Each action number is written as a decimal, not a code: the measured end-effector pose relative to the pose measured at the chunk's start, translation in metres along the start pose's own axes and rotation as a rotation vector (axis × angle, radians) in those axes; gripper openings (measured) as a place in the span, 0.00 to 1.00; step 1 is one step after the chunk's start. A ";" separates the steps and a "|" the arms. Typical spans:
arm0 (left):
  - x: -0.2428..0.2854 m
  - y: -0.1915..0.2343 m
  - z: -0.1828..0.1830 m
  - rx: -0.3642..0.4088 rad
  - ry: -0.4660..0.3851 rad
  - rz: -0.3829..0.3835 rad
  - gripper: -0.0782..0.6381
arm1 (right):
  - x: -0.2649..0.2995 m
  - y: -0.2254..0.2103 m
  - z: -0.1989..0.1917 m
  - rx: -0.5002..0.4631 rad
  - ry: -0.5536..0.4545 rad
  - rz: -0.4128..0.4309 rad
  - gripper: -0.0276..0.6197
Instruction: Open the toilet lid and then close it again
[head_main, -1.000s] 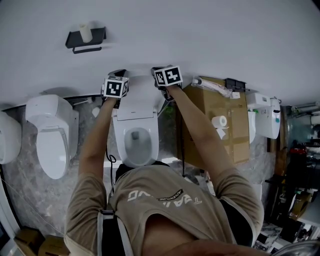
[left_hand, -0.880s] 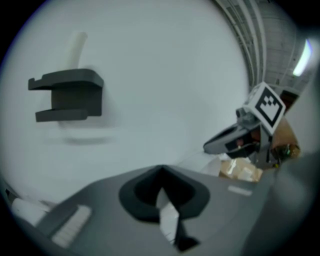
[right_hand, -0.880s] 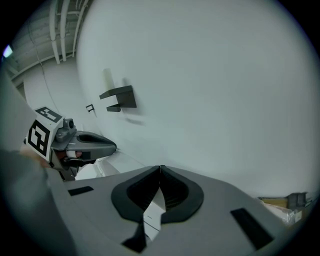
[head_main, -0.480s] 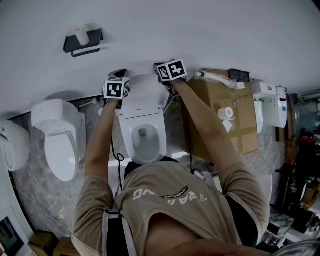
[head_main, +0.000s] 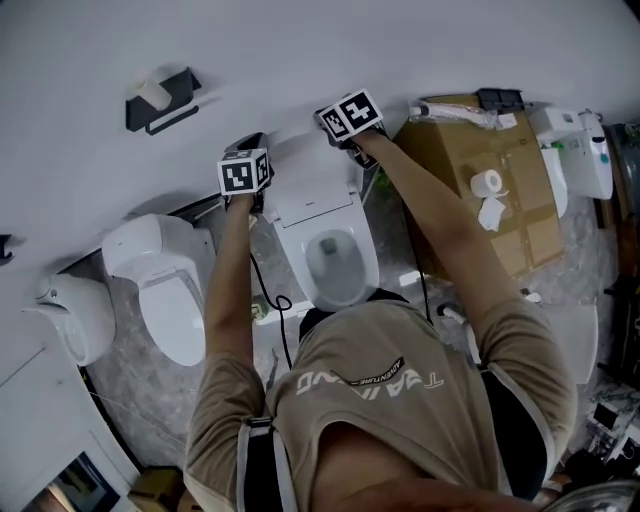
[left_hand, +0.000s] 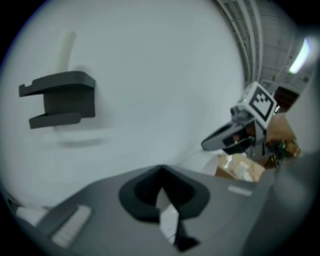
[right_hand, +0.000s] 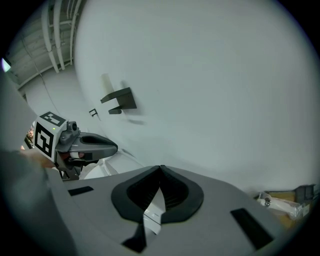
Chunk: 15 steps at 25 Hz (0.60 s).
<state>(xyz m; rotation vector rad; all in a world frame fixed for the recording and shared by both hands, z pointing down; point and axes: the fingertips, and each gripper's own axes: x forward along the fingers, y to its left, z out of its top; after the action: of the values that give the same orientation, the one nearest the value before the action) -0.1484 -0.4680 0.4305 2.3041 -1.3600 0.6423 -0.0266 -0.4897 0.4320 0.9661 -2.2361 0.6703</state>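
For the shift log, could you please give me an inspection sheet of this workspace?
Surface: grey marbled floor, nothing on this bare part.
Job's things: toilet lid raised against the wall; bowl open.
Clutter: cardboard box with a paper roll on it; neighbouring toilet.
Grippers: left gripper and right gripper each shut on the toilet lid's upper edge.
Cables: black cable on the floor beside the bowl.
Surroundings: black wall holder.
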 end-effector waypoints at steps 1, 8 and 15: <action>0.000 -0.001 -0.001 0.008 -0.002 0.004 0.12 | -0.001 0.000 -0.001 0.002 -0.001 0.000 0.06; -0.010 -0.011 -0.007 0.057 0.014 -0.012 0.12 | -0.010 0.009 -0.010 -0.028 0.002 -0.002 0.06; -0.026 -0.024 -0.017 0.045 -0.004 -0.010 0.12 | -0.023 0.019 -0.025 0.012 -0.013 0.021 0.06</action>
<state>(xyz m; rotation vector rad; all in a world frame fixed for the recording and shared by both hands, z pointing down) -0.1415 -0.4299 0.4276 2.3478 -1.3479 0.6719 -0.0204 -0.4520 0.4293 0.9560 -2.2587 0.6895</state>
